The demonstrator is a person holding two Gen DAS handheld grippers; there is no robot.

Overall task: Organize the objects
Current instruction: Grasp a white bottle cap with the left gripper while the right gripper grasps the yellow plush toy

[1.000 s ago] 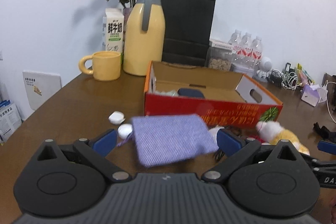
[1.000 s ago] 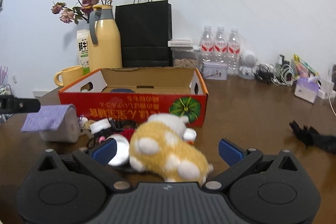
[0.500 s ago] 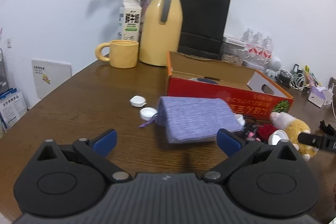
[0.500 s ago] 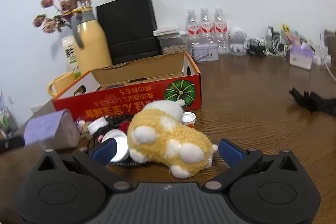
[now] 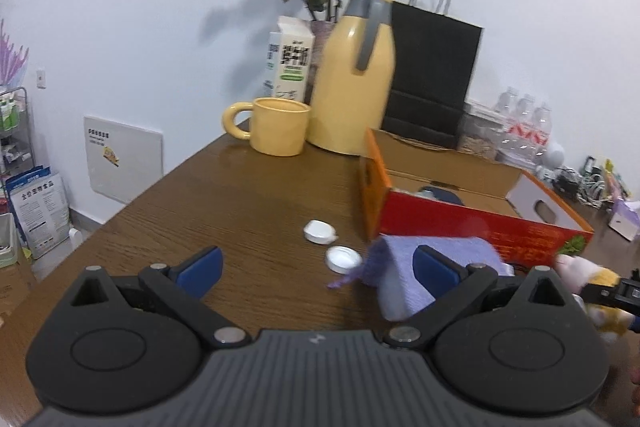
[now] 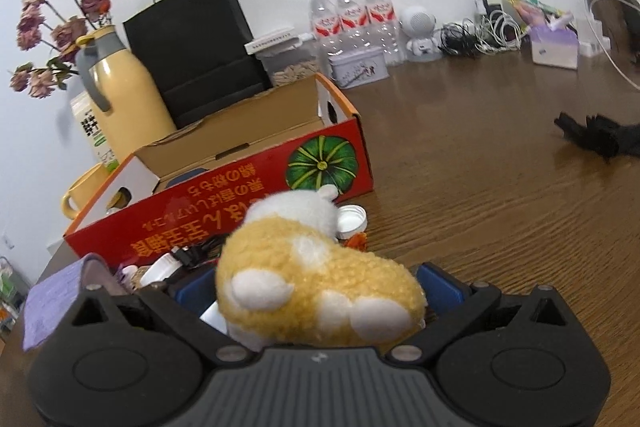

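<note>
A yellow and white plush toy (image 6: 320, 287) lies on the wooden table in front of the red cardboard box (image 6: 224, 223). My right gripper (image 6: 316, 287) is open, one finger on each side of the toy's body. The folded purple cloth (image 5: 460, 259) lies by the box's near left corner, partly behind my left gripper's right finger (image 5: 436, 267). My left gripper (image 5: 318, 267) is open and holds nothing. Two white bottle caps (image 5: 320, 230) sit on the table just ahead of it. The plush toy (image 5: 580, 271) also shows at the far right of the left wrist view.
Behind the box stand a yellow mug (image 5: 280, 127), a yellow thermos (image 5: 352, 83), a milk carton (image 5: 290, 59), dried flowers and a black paper bag (image 6: 196, 43). Water bottles (image 6: 348, 19), cables and a tissue box line the back wall. A black item (image 6: 600, 139) lies right. Small clutter sits under the toy.
The left gripper has pulled back and swung left, so the purple cloth now sits to its right. The right gripper has moved forward, bringing the plush toy between its fingers.
</note>
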